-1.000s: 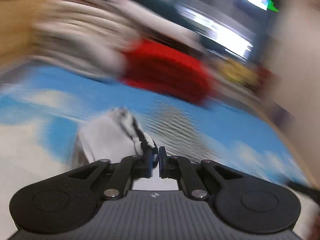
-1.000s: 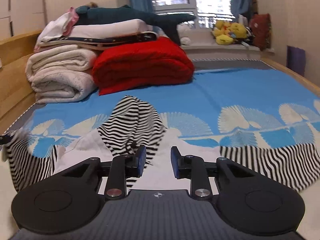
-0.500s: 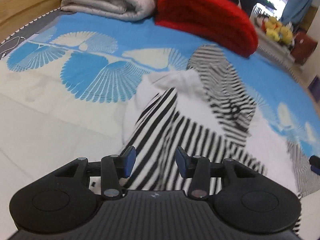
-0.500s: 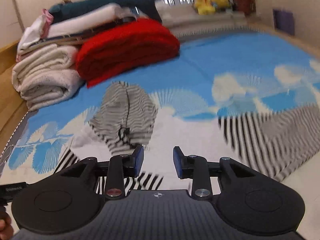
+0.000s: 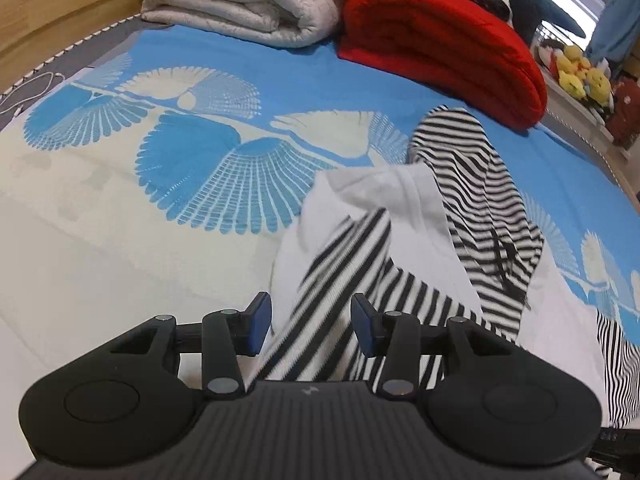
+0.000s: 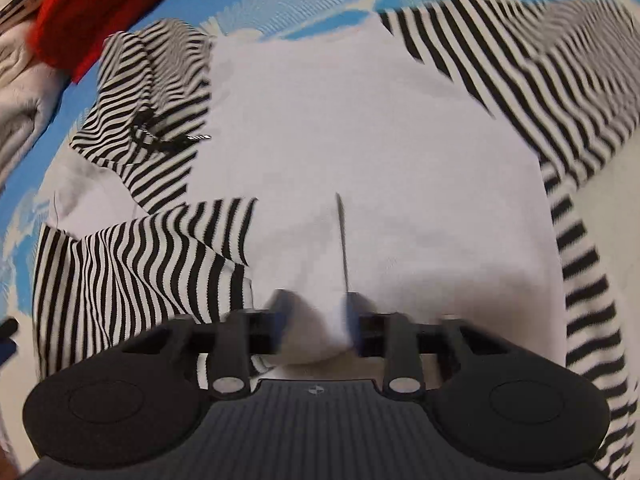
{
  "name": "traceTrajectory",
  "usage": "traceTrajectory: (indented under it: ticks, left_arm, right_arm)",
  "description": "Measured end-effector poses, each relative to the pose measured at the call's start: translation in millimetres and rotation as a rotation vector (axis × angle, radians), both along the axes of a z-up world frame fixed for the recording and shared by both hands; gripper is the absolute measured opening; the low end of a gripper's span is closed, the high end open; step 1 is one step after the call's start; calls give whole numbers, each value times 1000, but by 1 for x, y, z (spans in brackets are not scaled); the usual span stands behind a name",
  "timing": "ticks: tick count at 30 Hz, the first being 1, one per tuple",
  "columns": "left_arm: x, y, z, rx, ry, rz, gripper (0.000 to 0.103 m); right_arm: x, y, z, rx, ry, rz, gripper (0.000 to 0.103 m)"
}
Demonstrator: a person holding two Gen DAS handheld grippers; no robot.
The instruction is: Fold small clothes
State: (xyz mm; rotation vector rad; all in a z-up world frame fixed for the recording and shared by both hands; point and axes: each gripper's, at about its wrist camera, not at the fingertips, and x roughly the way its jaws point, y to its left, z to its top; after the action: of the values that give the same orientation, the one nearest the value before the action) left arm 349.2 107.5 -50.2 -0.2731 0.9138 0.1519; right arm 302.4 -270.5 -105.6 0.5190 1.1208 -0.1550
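A white hoodie (image 6: 360, 128) with black-and-white striped sleeves and hood lies on the blue patterned bedspread (image 5: 224, 60). In the left wrist view its left striped sleeve (image 5: 352, 280) is folded across the white body (image 5: 400, 192), with the striped hood (image 5: 472, 168) beyond. My left gripper (image 5: 308, 320) is open and empty just above that sleeve. In the right wrist view my right gripper (image 6: 316, 320) is open, jaws blurred, low over the white hem, with white cloth bulging between them. The right striped sleeve (image 6: 540, 60) is spread out to the right.
A folded red blanket (image 5: 440, 24) and a rolled white quilt (image 5: 248, 4) are stacked at the head of the bed. A wooden bed frame (image 5: 48, 4) runs along the left. Yellow plush toys (image 5: 580, 76) sit at the far right by the window.
My left gripper let go of the left sleeve, which now lies folded across the body, and opened. My right gripper tilted down and dropped close to the white hem.
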Motion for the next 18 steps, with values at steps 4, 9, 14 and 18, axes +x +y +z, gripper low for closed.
traceTrajectory:
  ticks: [4,9,14,18]
  left_arm:
    - [5,10,2,-3,-9,24,48]
    - [10,13,0,0,-3,27,48]
    - [15,8,-3,0,6,-1,48]
    - [19,2,-10,-16,39,-32,48]
  right_arm:
    - [2,2,30,0,-170,52,0]
    - [-4,-10,89,-101,-477,75,0]
    - [-3,-30,94,-252,-500,-22,0]
    - [12,-36,64,-314,-295,14,2]
